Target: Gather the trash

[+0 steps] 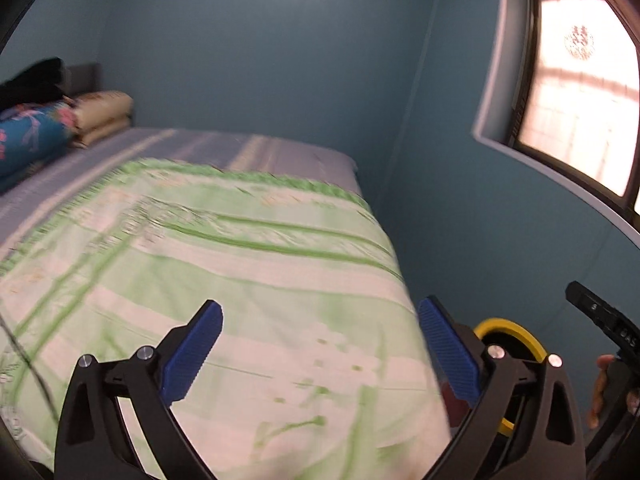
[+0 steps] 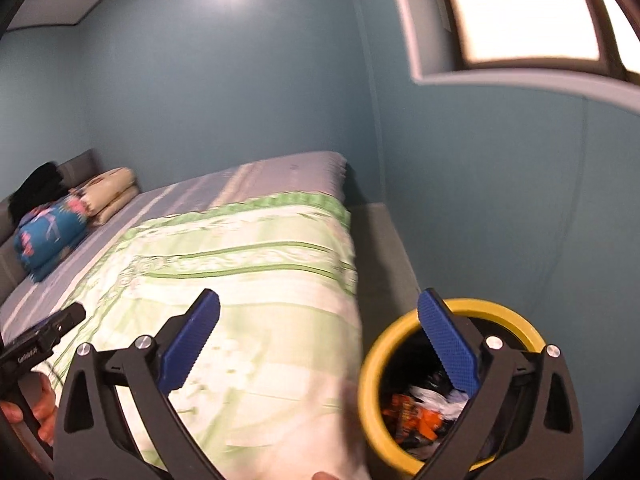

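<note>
Both claws are wide apart and hold nothing. The right claw [image 2: 318,344] hangs over the yellow-rimmed trash bin [image 2: 370,392], which stands on the floor just beside the bed [image 2: 256,264] and has orange and white wrappers [image 2: 424,416] inside. The left claw [image 1: 320,348] is over the green bedspread [image 1: 224,264]. No trash shows on the bed, so look slowly around the bin. The writing on the other gripper is too blurry to read.
</note>
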Motion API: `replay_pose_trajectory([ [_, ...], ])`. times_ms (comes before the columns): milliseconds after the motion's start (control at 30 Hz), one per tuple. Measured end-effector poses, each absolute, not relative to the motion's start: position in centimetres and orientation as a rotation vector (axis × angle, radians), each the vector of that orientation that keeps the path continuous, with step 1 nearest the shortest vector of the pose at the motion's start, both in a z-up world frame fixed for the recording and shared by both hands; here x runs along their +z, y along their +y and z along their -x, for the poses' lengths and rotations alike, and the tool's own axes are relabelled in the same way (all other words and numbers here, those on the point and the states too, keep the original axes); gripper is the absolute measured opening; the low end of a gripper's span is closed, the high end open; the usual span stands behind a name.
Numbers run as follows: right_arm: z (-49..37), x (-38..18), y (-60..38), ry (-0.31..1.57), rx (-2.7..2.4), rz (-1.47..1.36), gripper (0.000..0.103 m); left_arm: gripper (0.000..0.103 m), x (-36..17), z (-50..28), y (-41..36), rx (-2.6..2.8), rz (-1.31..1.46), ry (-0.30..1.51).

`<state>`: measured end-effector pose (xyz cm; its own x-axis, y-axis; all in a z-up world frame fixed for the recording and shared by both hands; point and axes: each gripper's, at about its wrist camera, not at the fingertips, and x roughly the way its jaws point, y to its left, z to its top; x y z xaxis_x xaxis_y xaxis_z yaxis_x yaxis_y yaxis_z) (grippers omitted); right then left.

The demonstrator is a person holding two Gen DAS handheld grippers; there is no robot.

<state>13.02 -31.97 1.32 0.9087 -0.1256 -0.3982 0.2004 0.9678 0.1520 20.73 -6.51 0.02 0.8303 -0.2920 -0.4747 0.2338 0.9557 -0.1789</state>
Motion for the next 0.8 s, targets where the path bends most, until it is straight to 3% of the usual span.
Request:
replay_pose_trajectory([
  [367,-10.8,4.7,-24.3,0.284,-0.059,-0.167,0.095,0.095,4.3,-13.6,0.4,-0.139,0.108,0.361],
  [800,-4.1,6.6,-18.8,0.159,-0.116,-0.126,0.095,0.095,6.1,-6.7,2.2,-0.123,0.118,0.252],
])
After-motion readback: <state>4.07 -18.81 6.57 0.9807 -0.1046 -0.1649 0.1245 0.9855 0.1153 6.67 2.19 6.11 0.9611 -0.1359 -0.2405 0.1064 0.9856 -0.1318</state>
